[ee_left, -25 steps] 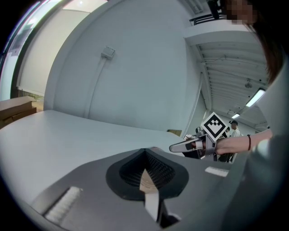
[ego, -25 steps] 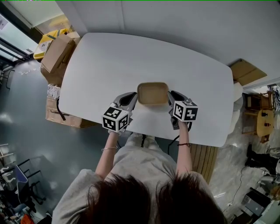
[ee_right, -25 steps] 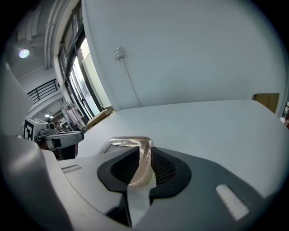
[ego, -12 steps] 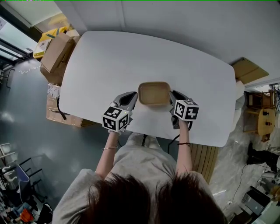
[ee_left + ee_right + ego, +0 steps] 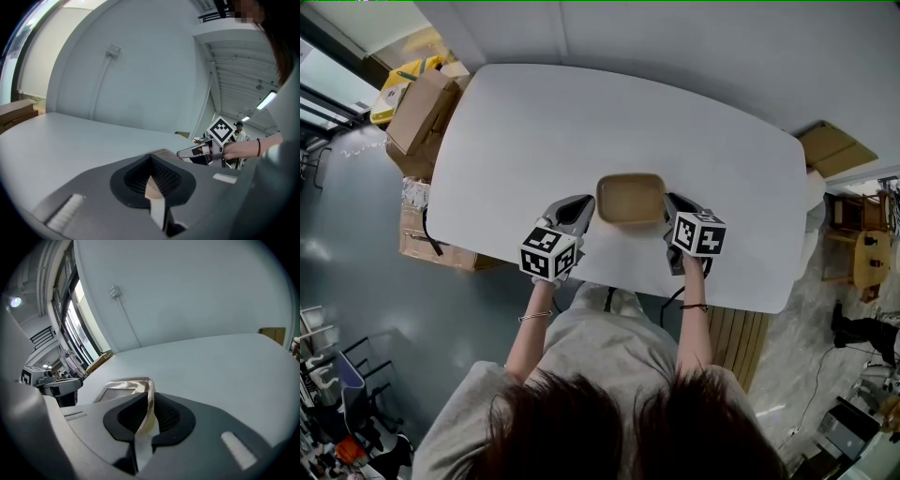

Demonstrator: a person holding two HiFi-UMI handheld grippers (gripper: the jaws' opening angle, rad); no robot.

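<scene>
Tan and round-cornered, spans as shallow thin-rimmed tray (image 5: 630,198) between left gripper (image 5: 586,205) and right gripper (image 5: 669,202), each clamped on a rim, over smooth white table (image 5: 581,122) near cardboard boxes (image 5: 422,117).

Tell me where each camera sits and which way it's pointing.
Head view: on the person's head, looking steeply down at the table, tray, left gripper, right gripper; forearms and hair show.
Left gripper view: rides the left gripper, looks rightward along jaws shut on the tray's edge; the person's right hand shows.
Right gripper view: rides the right gripper, looks leftward, jaws shut on the tray's rim.
Shared: each gripper view shows the other gripper.
</scene>
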